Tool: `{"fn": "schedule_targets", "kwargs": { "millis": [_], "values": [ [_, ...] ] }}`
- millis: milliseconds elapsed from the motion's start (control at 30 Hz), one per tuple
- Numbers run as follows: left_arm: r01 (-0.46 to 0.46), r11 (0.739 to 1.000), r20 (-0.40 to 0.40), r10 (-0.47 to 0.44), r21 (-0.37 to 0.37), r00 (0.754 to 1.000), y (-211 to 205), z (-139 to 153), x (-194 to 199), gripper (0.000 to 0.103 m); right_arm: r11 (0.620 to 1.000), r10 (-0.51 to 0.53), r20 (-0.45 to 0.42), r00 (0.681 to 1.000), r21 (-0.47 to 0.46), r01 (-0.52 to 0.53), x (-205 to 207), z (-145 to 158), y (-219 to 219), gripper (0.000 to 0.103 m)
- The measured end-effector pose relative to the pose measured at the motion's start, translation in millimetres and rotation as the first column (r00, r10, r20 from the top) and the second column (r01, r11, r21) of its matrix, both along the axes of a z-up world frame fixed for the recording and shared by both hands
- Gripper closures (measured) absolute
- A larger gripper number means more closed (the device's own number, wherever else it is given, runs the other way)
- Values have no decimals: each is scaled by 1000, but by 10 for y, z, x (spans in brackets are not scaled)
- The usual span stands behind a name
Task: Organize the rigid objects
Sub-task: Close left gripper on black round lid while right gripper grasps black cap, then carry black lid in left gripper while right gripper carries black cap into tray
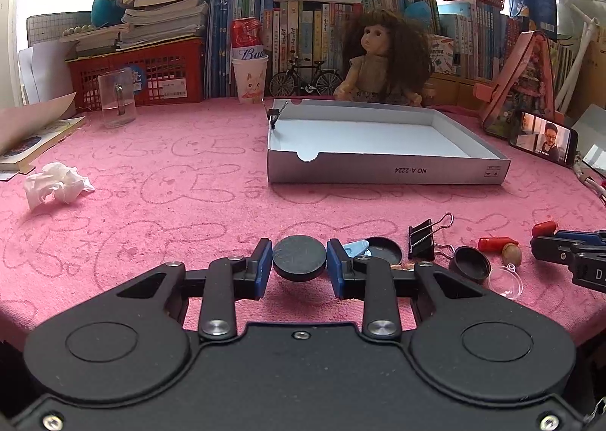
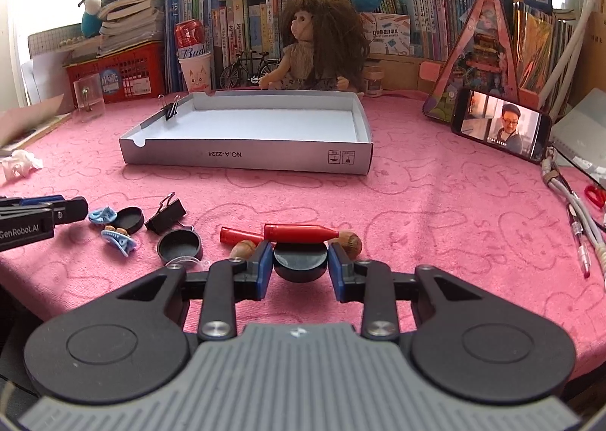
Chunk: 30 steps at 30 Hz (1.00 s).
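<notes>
The left gripper (image 1: 299, 258) was clamped on a round black cap (image 1: 299, 257), its blue pads pressed against the cap's two sides and holding it just off the pink towel (image 1: 170, 203). The right gripper (image 2: 300, 260) gripped a second black cap (image 2: 300, 262) in the same way, with a red crayon (image 2: 303, 233) lying just beyond it and a brown nut (image 2: 350, 243) to the crayon's right.

Taking the shallow grey box (image 1: 386, 166) as the landmark: it sat open on the towel, beyond both grippers, printed side toward them. One small binder clip (image 2: 170, 107) was pinched upright on its far left wall; the white floor otherwise showed bare.

On the near side of the box, between the two grippers, lay the loose pieces: a black binder clip (image 1: 424, 238), two upturned black caps (image 1: 383, 250) (image 1: 469, 263), a clear plastic dome (image 1: 505, 281), and light blue plastic bits (image 2: 103, 214).

Left of the box, well apart, lay a crumpled tissue (image 1: 57, 185); beyond that stood a glass mug (image 1: 116, 98). Right of the box a phone (image 2: 500, 124) leaned with its screen lit. Behind the box sat a doll (image 1: 382, 56).
</notes>
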<state>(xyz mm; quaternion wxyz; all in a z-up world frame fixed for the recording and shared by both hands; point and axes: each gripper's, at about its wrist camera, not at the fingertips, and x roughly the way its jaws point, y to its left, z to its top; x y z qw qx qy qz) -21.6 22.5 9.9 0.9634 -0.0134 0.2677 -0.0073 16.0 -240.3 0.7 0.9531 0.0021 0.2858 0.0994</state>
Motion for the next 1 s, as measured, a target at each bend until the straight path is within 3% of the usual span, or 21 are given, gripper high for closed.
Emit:
{"fn": "schedule_targets", "kwargs": {
  "millis": [367, 500, 1000],
  "values": [
    [-1, 1000, -12, 1, -6, 1000, 2, -25, 17, 74, 1000, 5, -8, 1000, 16, -5, 10, 45, -44, 65],
    [-3, 1000, -14, 3, -11, 1000, 12, -26, 18, 74, 997, 2, -32, 999, 77, 0, 38, 74, -107, 66],
    [13, 1000, 5, -13, -28, 1000, -17, 61, 72, 74, 999, -16, -7, 1000, 43, 16, 91, 106, -59, 66]
  ]
}}
